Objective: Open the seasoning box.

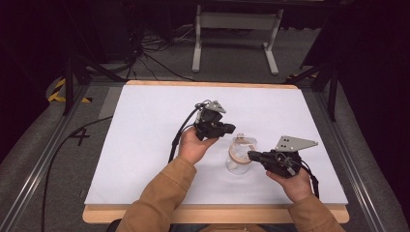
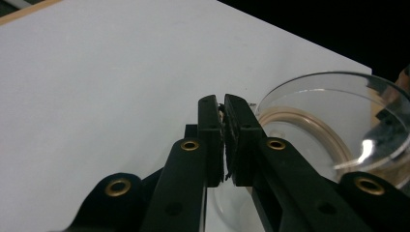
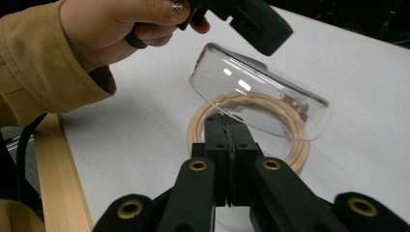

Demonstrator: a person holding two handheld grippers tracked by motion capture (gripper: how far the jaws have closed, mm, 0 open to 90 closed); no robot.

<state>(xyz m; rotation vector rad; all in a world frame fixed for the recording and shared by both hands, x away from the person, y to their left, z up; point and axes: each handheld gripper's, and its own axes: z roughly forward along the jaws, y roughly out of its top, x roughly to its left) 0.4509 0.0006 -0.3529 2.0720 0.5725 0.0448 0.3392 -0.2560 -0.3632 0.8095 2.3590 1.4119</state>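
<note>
Clear round glass jar point(image 1: 238, 163) with a tan ring seal point(image 3: 194, 129) and a clear hinged lid point(image 3: 256, 92), set right of centre on the white table sheet point(image 1: 145, 145), nearer the near edge than the far one. Lid tipped up and open above the ring, probably so that the mouth could be reached. Right gripper point(image 1: 251, 155) brought in low from the right, tongs pressed narrow with pads together and tips at the jar's rim beside the ring, as seen in the right gripper view point(image 3: 226, 121); whether anything thin was pinched there could not be told. Judged as steadying the jar at its rim. Left gripper point(image 1: 231, 128) held raised just left of and beyond the jar, tongs likewise closed narrow point(image 2: 223, 104) and apparently empty, close to the lid's upper edge but contact not clear. Broad bare sheet left open to the left and far side; less room to the right, and the wooden table lip point(image 1: 217, 212) close behind both forearms.
</note>
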